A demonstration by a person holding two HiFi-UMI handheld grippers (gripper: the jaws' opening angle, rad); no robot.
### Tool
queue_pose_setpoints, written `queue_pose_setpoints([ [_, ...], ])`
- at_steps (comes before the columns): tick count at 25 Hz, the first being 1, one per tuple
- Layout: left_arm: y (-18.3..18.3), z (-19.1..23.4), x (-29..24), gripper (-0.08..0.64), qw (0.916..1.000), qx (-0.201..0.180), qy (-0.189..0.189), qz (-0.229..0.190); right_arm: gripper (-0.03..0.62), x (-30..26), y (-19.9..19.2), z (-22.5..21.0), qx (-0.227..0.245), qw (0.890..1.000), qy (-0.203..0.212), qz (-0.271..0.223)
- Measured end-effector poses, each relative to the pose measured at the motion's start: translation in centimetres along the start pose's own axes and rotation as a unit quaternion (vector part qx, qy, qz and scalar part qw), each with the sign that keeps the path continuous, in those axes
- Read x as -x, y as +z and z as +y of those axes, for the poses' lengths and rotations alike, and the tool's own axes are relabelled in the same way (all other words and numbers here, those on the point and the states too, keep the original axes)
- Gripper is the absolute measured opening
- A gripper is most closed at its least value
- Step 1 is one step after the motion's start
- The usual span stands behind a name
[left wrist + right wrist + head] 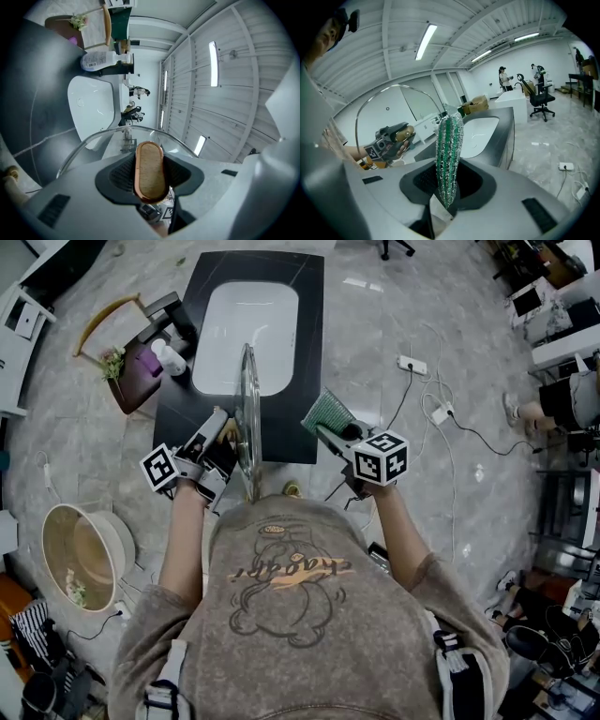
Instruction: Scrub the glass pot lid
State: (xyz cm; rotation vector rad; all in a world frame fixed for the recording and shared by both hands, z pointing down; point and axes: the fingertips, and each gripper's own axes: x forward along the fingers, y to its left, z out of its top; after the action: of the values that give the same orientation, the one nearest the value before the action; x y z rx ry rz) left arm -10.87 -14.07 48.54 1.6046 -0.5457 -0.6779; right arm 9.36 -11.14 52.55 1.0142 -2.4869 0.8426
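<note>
- The lid (248, 413) is up on edge, dead centre of the head view, so from above it's just a thin vertical sliver over the near edge of the counter (305, 296).
- In the left gripper view its glass rim arcs across the middle of the frame, with the brown oval knob (150, 169) sitting right in front of the camera.
- The left forearm (183, 540) comes up from the bottom of the head view. The left gripper (223, 435) points up and to the right, into the lid's left face.
- Its jaws are clamped on either side of that knob, so this hand alone is carrying the lid.
- The right forearm (398, 531) comes up on the other side. The right gripper (325, 431) angles up-left toward the lid's right face and is tipped a bit downward.
- Its jaws are pinched tight on a green glittery scrubber (449, 154), which sticks up out of the grip.
- In the head view the scrubber sits just right of the lid with a gap between them, not touching.
- The white sink (248, 320) is set in the counter above the lid in the frame.
- A white bottle (171, 359) stands at the sink's left.
- A pale tub (56, 521) sits on the floor at lower left.
</note>
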Motion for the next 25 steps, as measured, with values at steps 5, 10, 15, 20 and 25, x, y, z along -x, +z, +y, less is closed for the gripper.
queue_pose_setpoints([
  [5, 1.3, 0.2, 1.9, 0.172, 0.9993, -0.024, 0.019, -0.019, 0.094, 1.5, 0.4, -0.5, -0.011, 1.000, -0.017, -0.019],
  [10, 2.2, -0.3, 2.0, 0.172, 0.9904, -0.119, 0.068, -0.015, 0.094, 1.6, 1.1, -0.2, -0.010, 0.999, -0.018, -0.030],
  [15, 2.6, -0.9, 2.0, 0.172, 0.9740, -0.190, 0.121, -0.020, 0.094, 1.2, 1.2, 0.4, -0.004, 0.999, -0.014, -0.030],
  [20, 2.9, -1.4, 1.3, 0.171, 0.9520, -0.264, 0.152, -0.021, 0.094, 1.1, 1.3, 0.6, -0.010, 0.999, -0.014, -0.035],
  [25, 3.0, -0.5, 1.4, 0.170, 0.9091, -0.355, 0.217, 0.005, 0.094, 1.1, 1.3, 0.7, -0.009, 0.999, -0.015, -0.036],
])
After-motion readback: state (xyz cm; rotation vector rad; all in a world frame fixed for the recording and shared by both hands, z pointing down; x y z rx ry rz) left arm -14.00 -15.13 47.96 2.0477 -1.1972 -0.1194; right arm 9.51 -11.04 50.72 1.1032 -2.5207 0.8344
